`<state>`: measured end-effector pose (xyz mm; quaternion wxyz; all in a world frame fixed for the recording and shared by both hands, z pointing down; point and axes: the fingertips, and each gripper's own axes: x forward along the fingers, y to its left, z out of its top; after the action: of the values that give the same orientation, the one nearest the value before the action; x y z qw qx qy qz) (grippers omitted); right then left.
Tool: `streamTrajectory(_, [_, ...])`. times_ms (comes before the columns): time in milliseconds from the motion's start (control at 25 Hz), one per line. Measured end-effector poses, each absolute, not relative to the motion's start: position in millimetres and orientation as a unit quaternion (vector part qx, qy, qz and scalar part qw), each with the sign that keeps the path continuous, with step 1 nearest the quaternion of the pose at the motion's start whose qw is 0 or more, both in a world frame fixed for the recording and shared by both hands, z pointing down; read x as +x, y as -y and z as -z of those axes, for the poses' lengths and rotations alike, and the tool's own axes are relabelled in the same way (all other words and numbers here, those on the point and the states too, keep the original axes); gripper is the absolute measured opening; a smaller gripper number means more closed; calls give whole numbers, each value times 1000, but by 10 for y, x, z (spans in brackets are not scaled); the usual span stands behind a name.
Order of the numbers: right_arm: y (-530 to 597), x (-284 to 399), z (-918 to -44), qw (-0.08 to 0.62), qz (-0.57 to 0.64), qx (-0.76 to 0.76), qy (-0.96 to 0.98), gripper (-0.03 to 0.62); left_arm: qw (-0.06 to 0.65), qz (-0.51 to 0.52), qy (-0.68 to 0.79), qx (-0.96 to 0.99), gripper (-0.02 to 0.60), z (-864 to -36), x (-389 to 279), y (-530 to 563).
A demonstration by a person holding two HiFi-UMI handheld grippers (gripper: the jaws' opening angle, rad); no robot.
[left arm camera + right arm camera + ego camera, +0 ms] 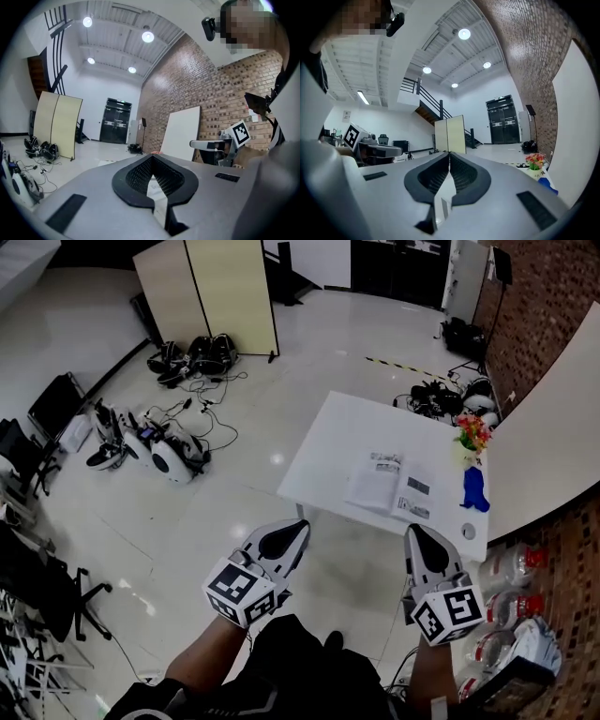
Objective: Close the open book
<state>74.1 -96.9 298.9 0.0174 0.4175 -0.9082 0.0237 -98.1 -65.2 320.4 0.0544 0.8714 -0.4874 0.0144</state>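
The open book (392, 486) lies flat with its pages up on a white table (323, 442), near the table's front edge. Both grippers are held short of the table, over the floor, pointing toward it. My left gripper (301, 525) is left of the book and my right gripper (414, 530) is just in front of the table's front edge; neither touches the book. In the left gripper view the jaws of the left gripper (151, 156) meet at the tips with nothing between them. The right gripper (449, 153) looks the same, shut and empty.
On the table's right end stand a vase of flowers (473, 434), a blue object (474, 488) and a small round thing (469, 531). Cables and equipment (150, 442) litter the floor at left, with office chairs (37, 418). Bottles (511, 568) lie at lower right.
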Motion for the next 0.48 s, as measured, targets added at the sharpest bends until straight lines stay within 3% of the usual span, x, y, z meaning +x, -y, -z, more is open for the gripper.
streamTrajectory(480, [2464, 152, -3300, 59, -28, 456, 887, 3, 62, -18, 443, 894, -6, -3479, -1553, 2193])
